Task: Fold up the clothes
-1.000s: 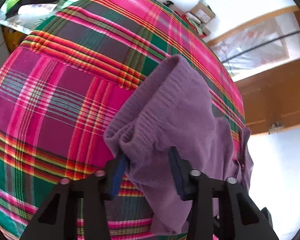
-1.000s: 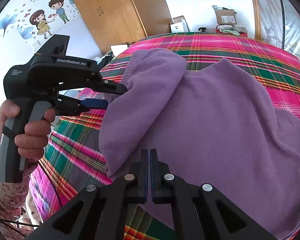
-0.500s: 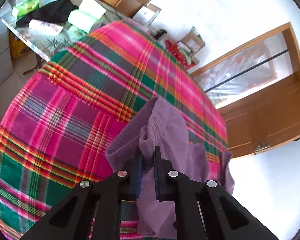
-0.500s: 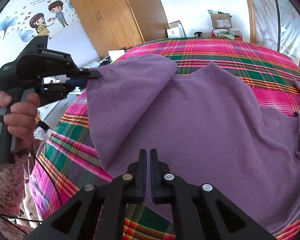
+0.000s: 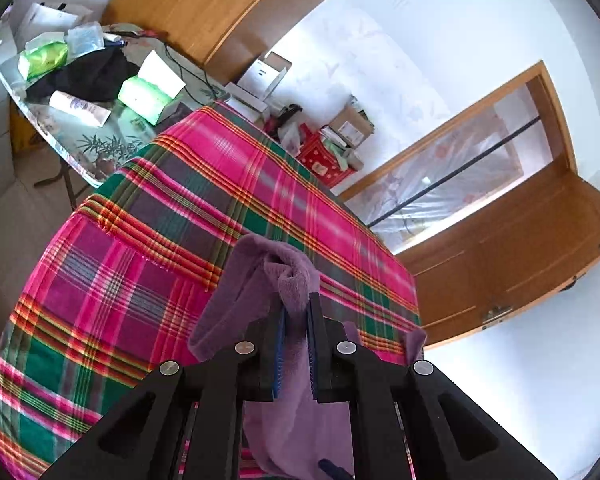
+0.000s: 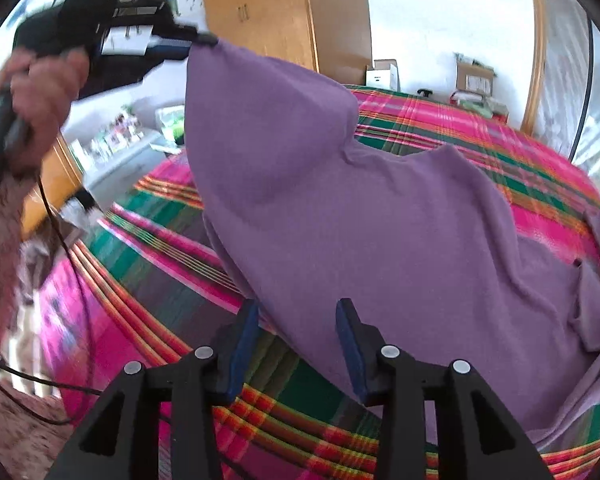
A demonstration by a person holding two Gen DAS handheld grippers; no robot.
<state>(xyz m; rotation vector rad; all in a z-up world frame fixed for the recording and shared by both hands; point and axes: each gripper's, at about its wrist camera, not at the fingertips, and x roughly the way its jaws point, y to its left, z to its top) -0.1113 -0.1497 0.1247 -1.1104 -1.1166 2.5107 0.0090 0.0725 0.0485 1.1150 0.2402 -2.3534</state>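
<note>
Left gripper (image 5: pixel 296 320) fingers clenched on purple garment (image 6: pixel 380 220), corner lifted off plaid blanket (image 5: pixel 140 272). Right gripper (image 6: pixel 296 320) fingers just opening, released, garment edge between them. Cluttered counter (image 5: pixel 92 144) at 10 o'clock, wooden door (image 5: pixel 520 256) at 3, wardrobe (image 6: pixel 280 12) at 12.
</note>
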